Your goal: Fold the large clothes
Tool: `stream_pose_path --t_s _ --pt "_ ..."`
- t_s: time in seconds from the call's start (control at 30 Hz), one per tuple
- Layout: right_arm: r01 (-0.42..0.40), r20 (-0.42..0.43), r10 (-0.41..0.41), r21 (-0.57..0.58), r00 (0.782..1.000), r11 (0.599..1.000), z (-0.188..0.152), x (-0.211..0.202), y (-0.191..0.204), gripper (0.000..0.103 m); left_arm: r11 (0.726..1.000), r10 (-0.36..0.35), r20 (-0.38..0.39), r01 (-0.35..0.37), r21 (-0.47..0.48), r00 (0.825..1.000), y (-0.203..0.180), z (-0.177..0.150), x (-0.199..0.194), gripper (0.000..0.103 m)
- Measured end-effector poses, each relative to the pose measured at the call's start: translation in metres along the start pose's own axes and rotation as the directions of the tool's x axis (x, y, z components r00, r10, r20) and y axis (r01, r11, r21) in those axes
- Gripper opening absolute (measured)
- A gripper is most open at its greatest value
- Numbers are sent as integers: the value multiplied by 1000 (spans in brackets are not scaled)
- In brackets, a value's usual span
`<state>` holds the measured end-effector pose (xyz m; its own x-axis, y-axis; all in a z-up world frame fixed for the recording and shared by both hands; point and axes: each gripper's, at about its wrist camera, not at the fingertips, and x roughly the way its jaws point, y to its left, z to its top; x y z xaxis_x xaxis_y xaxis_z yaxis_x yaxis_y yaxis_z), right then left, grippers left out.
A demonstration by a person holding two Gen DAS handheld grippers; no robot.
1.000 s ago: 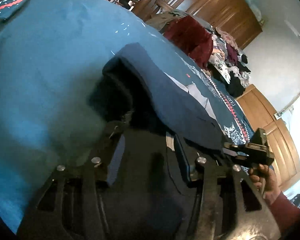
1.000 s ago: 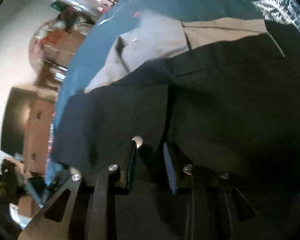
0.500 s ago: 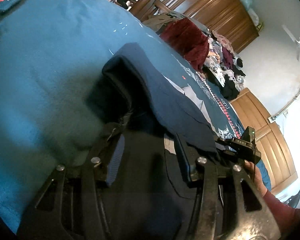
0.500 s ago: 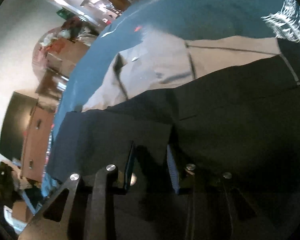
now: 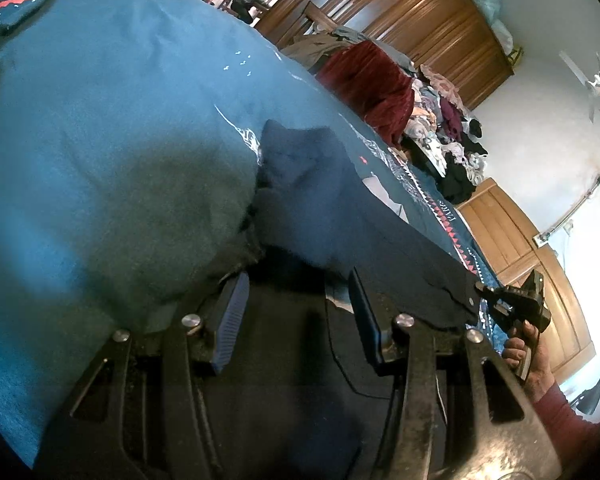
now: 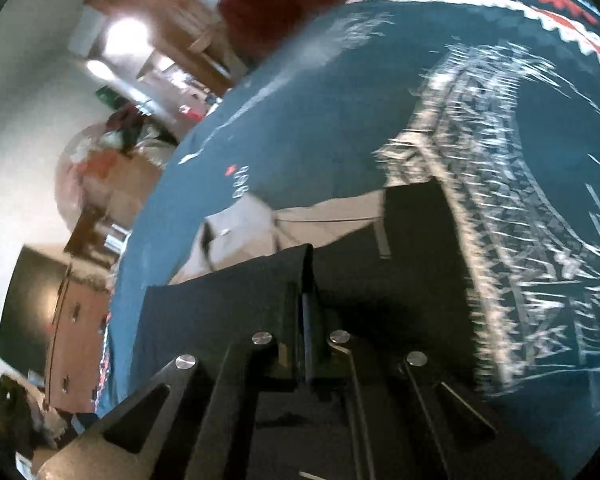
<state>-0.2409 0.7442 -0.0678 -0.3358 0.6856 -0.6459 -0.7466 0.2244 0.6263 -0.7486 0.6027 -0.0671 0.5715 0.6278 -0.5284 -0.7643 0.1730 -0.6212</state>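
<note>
A dark navy garment (image 5: 332,200) lies spread on a teal bedspread (image 5: 100,140) that covers the bed, with white line drawings and a red-and-white zigzag border along the edge of the cover. In the left wrist view the left gripper (image 5: 296,304) has its two blue-padded fingers (image 5: 230,316) parted wide, released, with the dark cloth lying slack between and beneath them; a rumpled fold of the garment rises just ahead of the tips. At the lower right of that view the right gripper (image 5: 512,304) shows small, held in a hand (image 5: 528,356) with a red sleeve, nipping the far hem of the same garment near the bordered edge of the bedspread. The right wrist view confirms it: the right gripper (image 6: 306,296) is clenched, its jaws pressed together on a raised ridge of the navy cloth (image 6: 228,312), which lifts in a peak at the tips. Beyond the pinch a pale grey panel (image 6: 300,220) of clothing lies flat on the cover, partly under the dark fabric. At the far side of the bed a heap of mixed clothes (image 5: 440,132), topped by a maroon piece (image 5: 368,80), sits before a wooden wardrobe (image 5: 412,4).
</note>
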Motion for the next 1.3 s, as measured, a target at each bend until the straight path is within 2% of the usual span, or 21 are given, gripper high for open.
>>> stream_pose_path --t_s 0.17,0.23,0.3,0.37,0.43,0.47,0.53,0.57,0.63,0.7,0.73,0.8,0.87,0.93,1.0,1.03,1.1,1.13,1.23,1.27,1.3 --pt "29 -21 -29 22 999 999 -3 1 -19 3 997 52 -19 -51 50 998 -20 3 -9 53" --pt "43 -32 -43 8 999 999 -7 3 -20 3 995 25 22 -27 95 999 -42 5 -26 54" --pt "59 -31 -59 -11 998 998 -6 3 -21 3 981 22 78 -36 189 997 -69 16 -37 58" --pt "65 -25 -66 -8 998 998 -3 1 -25 3 953 98 95 -121 278 991 -83 31 -25 66" --pt "90 -30 -90 -13 995 996 -4 0 -29 4 910 219 67 -228 347 973 -79 47 7 67" --pt "123 -31 -124 -23 992 992 -3 -1 -30 7 895 284 7 -267 359 959 -69 54 30 66" --pt "181 2 -181 -36 983 983 -3 -12 -29 13 836 470 -165 -377 400 867 -34 57 81 61" --pt "179 24 -179 -43 984 983 -4 -19 -26 13 843 471 -206 -370 390 857 -22 58 89 56" --pt "170 54 -166 -88 985 982 -9 -28 -13 14 852 443 -170 -354 385 880 -26 64 78 54" --pt "136 4 -137 -175 990 975 -20 -17 2 13 846 409 -102 -334 416 907 -35 64 62 56" --pt "129 -31 -139 -207 990 970 -26 -8 5 13 828 436 -108 -351 437 893 -34 62 63 60" --pt "137 -147 -177 -243 973 960 -42 25 -2 17 775 521 -161 -385 502 838 -23 55 79 61" --pt "187 -137 -228 -261 964 947 -53 33 -14 15 776 487 -174 -333 536 856 -15 57 70 61" --pt "179 -154 -216 -225 964 958 -52 18 -16 15 752 517 -136 -372 545 845 -17 64 52 63" --pt "195 -102 -224 -239 969 951 -54 -12 -13 27 669 620 -34 -505 545 784 -10 72 26 61" --pt "203 -82 -229 -246 970 948 -56 -25 -13 27 683 618 -32 -516 517 786 -4 73 15 61" --pt "202 -54 -218 -215 974 955 -66 -57 -23 34 747 585 -38 -520 415 810 12 80 -11 59" --pt "205 -47 -218 -195 975 959 -71 -68 -29 35 749 577 -25 -517 414 816 11 80 -17 59" --pt "222 -42 -228 -116 973 968 -97 -100 -47 36 778 482 -49 -401 484 875 -12 67 -21 60" --pt "221 -43 -226 -92 973 971 -103 -108 -51 37 774 454 -70 -354 526 888 -22 59 -16 60" --pt "216 -43 -219 -66 975 974 -115 -118 -56 37 752 450 -86 -325 573 889 -29 53 -7 61"
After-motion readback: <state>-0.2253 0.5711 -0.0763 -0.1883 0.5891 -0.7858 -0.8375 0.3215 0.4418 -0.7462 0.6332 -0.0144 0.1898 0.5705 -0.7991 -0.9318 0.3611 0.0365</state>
